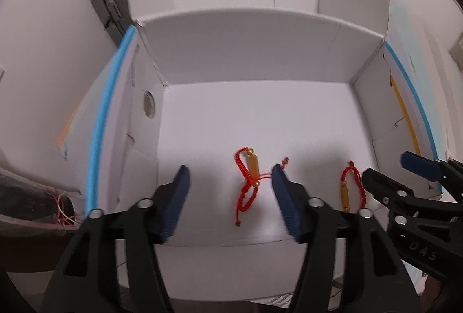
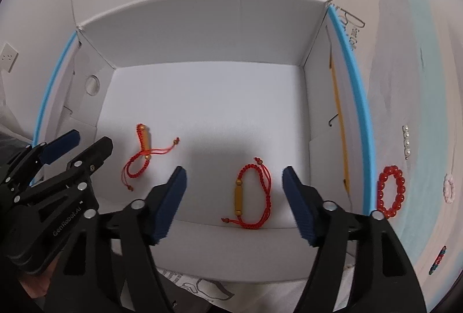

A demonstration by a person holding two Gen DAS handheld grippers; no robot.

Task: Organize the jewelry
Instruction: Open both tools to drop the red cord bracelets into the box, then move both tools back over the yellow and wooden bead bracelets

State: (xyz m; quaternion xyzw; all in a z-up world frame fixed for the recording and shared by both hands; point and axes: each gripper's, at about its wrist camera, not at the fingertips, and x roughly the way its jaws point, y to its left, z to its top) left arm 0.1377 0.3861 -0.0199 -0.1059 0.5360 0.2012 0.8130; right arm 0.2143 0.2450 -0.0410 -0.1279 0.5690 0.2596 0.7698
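Inside box (image 2: 202, 32), two bracelets (image 2: 251, 194)

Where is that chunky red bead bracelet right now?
The red bead bracelet lies outside the white box, on the table to its right in the right wrist view, just past the box's blue edge and beside a pale pink bracelet.

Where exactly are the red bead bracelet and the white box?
red bead bracelet (image 2: 390, 191), right wrist view, on a bead of its left side.
white box (image 2: 208, 32), right wrist view, on its far inner wall.
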